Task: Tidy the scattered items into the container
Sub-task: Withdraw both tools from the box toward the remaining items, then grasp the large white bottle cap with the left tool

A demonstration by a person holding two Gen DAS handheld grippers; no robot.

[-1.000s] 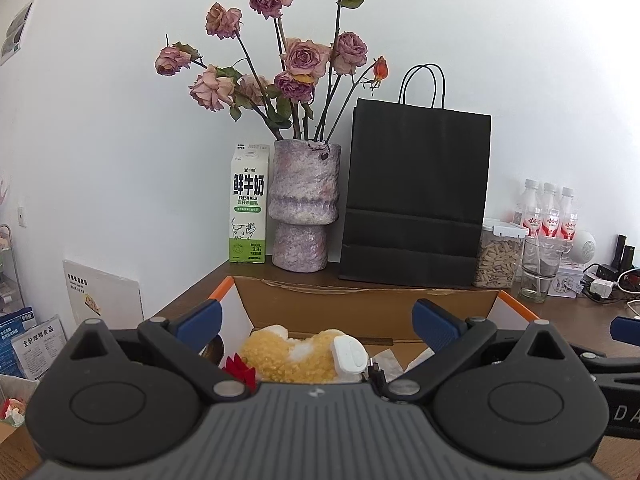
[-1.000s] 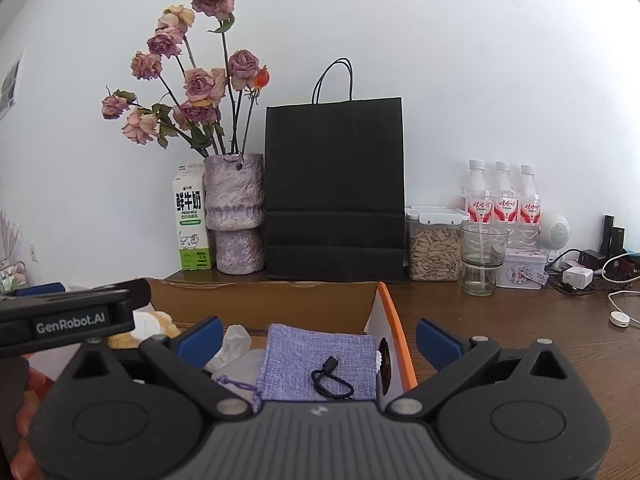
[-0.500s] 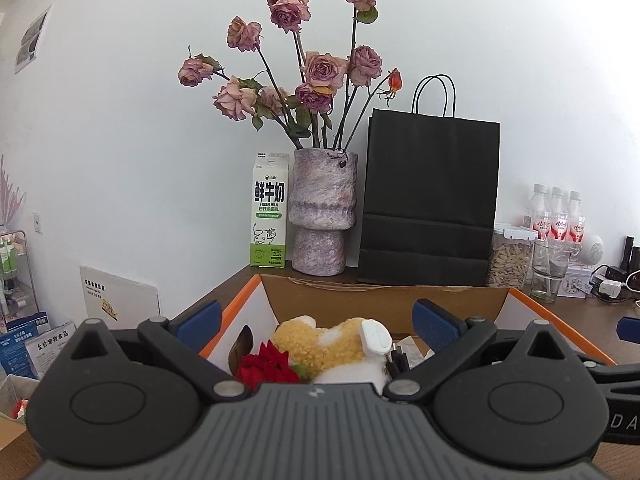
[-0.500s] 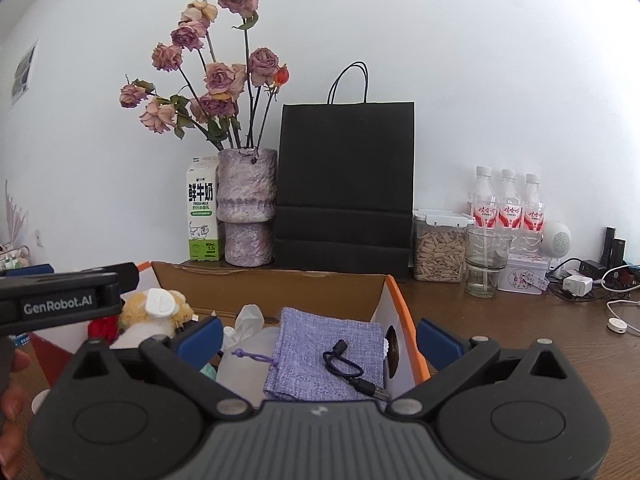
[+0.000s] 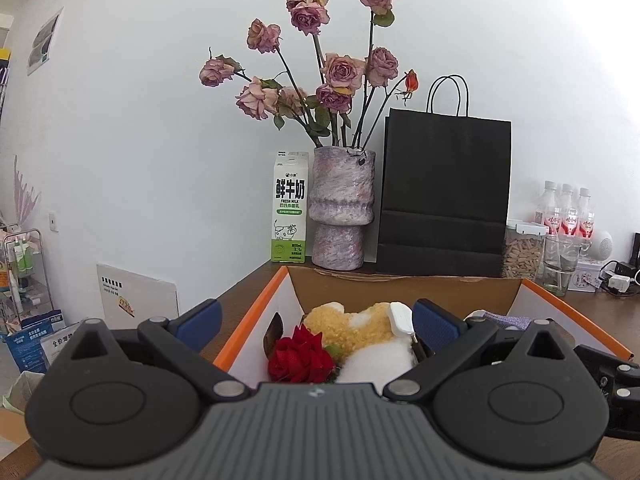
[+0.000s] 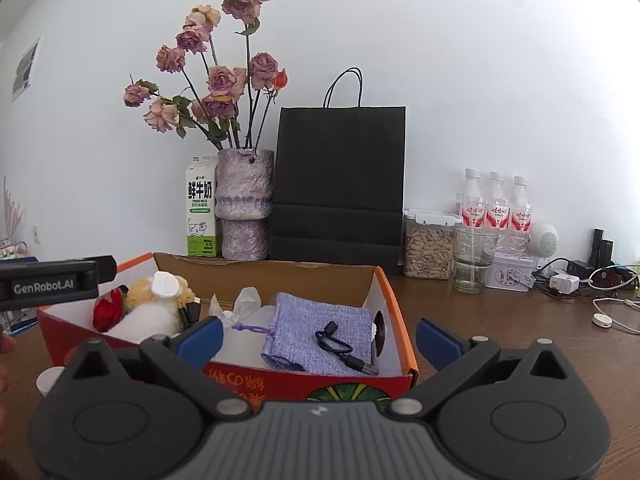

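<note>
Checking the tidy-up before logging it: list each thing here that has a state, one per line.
cardboard box: open-topped, holding items
plush toy: inside the box
red rose: in the box, against the plush toy
purple pouch: lying flat in the box
black cable: on the pouch
left gripper: open, empty
right gripper: open, empty
glass cup: upright, empty

Box [image 6: 394, 312] on table [image 6: 520, 336]; inside, plush toy [image 6: 156, 304] left, pouch [image 6: 312, 328] right, cable [image 6: 340, 350] on pouch. Vase [image 6: 244, 204], paper bag [image 6: 340, 184] behind box.
</note>
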